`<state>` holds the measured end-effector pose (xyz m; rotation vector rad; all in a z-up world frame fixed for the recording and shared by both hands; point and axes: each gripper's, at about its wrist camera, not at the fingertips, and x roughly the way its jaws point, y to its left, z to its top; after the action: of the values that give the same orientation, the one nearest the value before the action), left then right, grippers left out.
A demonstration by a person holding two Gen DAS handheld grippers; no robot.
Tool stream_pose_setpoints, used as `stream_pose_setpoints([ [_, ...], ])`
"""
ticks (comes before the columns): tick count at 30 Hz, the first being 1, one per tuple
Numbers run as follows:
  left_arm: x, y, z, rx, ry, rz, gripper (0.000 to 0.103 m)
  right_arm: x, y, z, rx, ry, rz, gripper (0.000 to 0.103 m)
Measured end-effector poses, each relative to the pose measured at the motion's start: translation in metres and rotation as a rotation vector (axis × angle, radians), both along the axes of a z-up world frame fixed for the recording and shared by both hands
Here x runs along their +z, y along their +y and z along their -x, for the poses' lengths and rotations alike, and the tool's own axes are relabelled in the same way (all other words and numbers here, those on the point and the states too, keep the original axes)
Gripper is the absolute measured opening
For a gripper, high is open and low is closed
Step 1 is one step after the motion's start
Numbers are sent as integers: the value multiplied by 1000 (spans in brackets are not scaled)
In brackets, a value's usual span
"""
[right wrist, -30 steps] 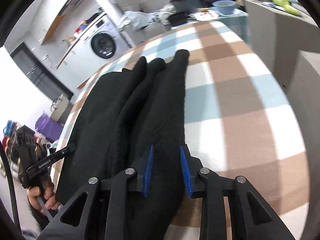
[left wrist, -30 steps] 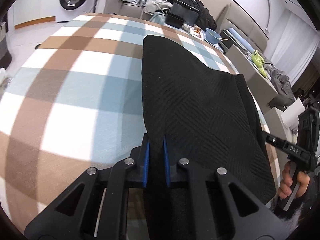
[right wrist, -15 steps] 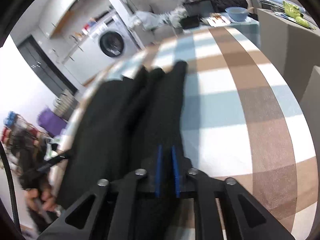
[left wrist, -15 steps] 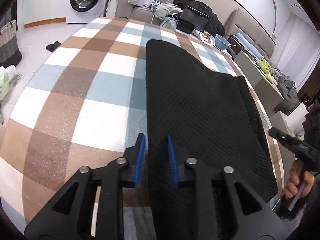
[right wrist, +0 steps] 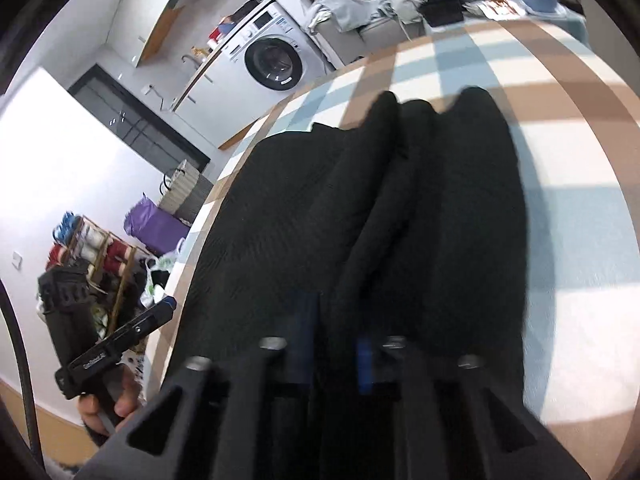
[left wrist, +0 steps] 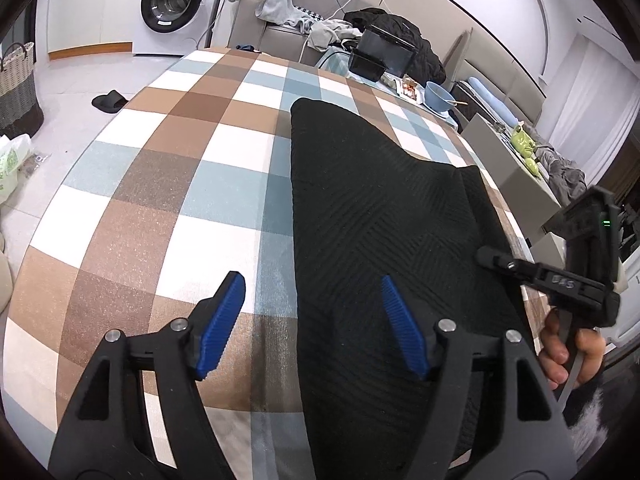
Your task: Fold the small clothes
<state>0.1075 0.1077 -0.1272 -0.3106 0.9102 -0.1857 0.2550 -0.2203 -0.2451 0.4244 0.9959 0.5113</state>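
Since half a second ago my left gripper has let go of the black garment and spread wide; its two ribbed blue pads now stand far apart, one over the checked cloth at 7 o'clock, the other over the dark fabric at 5 o'clock. My right gripper has pushed closer to the garment, and that view is blurred.

In the left wrist view the garment lies flat on the table, which is covered with a plaid cloth of brown, pale blue and white squares. The garment is a black knit with a raised herringbone texture, long and tapering to a rounded end toward 12 o'clock. At 3 o'clock my right hand grips the handle of the other tool.

In the right wrist view the garment shows as three soft, rounded ridges running toward 12 o'clock. My right gripper's blue pads sit narrowly apart with a fold of the black fabric between them; whether they actually pinch it I cannot tell through the blur.

Beyond the table stands a white washing machine with a round glass door.
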Motion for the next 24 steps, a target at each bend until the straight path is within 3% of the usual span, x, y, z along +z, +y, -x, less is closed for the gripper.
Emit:
stream_pose_setpoints([
  [4,5,1,3,0,-15,6,68,42,-1,21,13,-185,17,9],
  [6,5,0,2,-6,-16,-4,68,57,-11,29,-10,-229,41,9],
  [9,2,-5,1,-12,-3,-4,68,42,-27,22,-77,-164,108,9],
  [11,0,-10,1,-26,4,-5,68,18,-35,14,-86,-47,109,10],
  [13,0,-16,2,-40,5,-24,68,6,-41,12,-90,5,95,12],
  [18,-2,-29,0,-76,13,-38,68,14,-48,16,-65,-3,74,17],
  [24,-4,-39,-9,-98,20,-42,68,15,-57,-21,-129,19,31,18],
])
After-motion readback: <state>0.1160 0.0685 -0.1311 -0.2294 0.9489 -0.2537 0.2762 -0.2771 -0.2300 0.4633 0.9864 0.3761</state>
